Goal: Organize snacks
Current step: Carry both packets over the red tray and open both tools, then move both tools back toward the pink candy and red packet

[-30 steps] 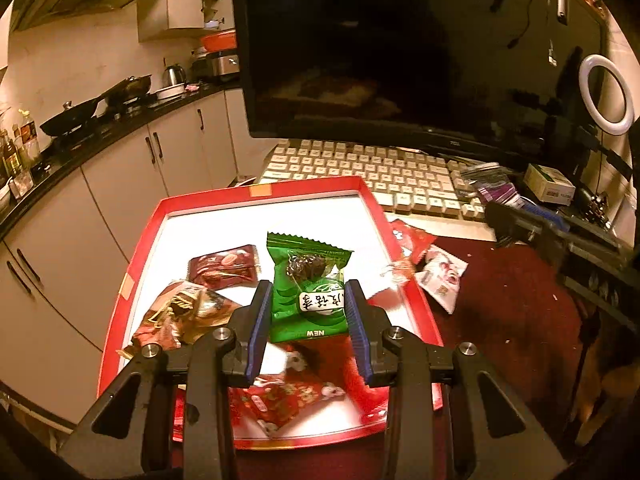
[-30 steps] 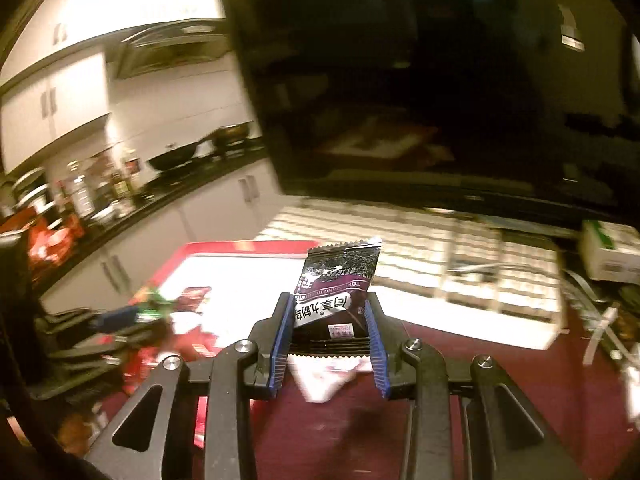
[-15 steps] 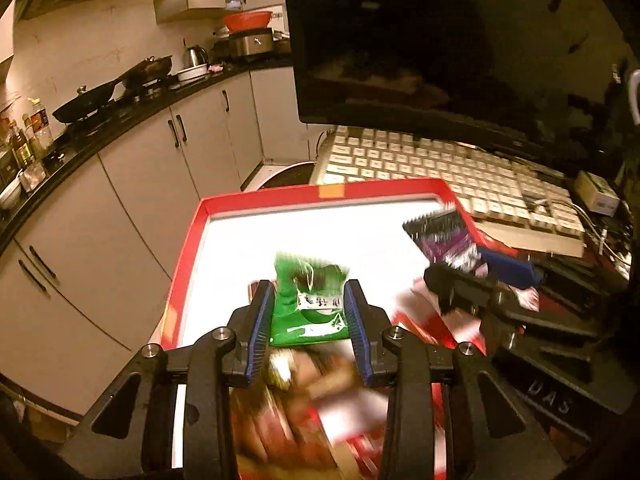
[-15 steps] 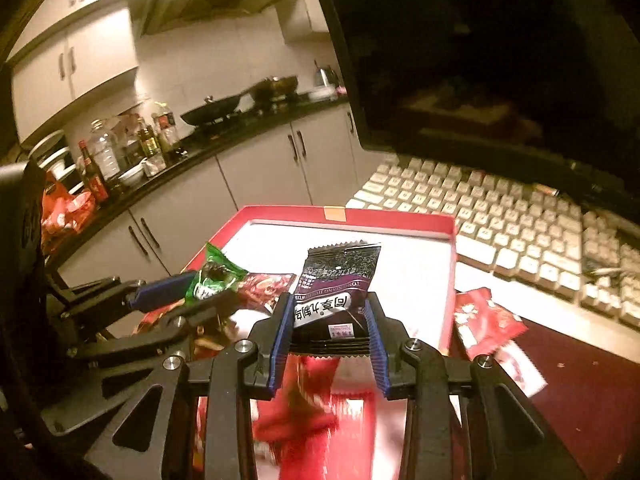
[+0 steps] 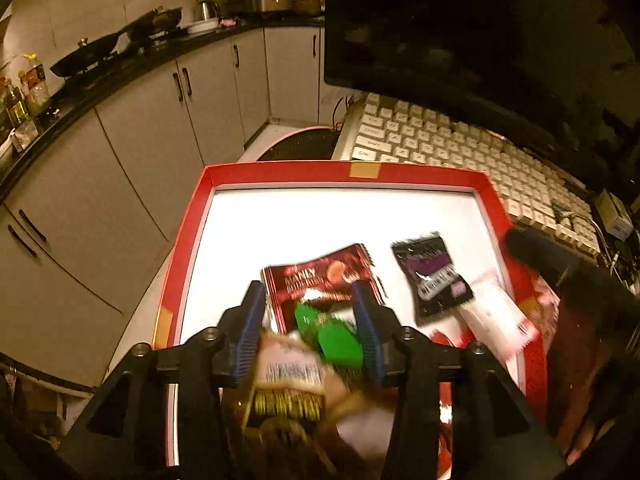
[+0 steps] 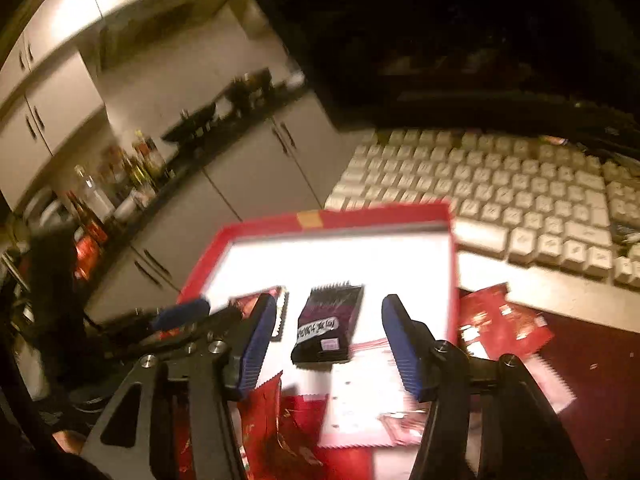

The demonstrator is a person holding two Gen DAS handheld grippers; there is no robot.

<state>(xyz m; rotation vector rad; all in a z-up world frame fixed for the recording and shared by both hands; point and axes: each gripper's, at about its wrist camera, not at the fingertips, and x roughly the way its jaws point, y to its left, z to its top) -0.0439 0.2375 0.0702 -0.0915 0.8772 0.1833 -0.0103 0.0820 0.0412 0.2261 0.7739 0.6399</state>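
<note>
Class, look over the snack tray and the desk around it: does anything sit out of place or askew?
Yes. A red packet lies on the desk outside the red tray, near the keyboard. Inside the tray, the dark purple packet lies flat, while the packets nearest the cameras are heaped untidily.

Both grippers' jaws are opening: the green packet (image 5: 336,338) and the dark purple packet (image 6: 329,326) have dropped onto the red tray (image 5: 280,171).

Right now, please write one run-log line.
left gripper: opening, green packet between | right gripper: opening, black packet released in tray
</note>
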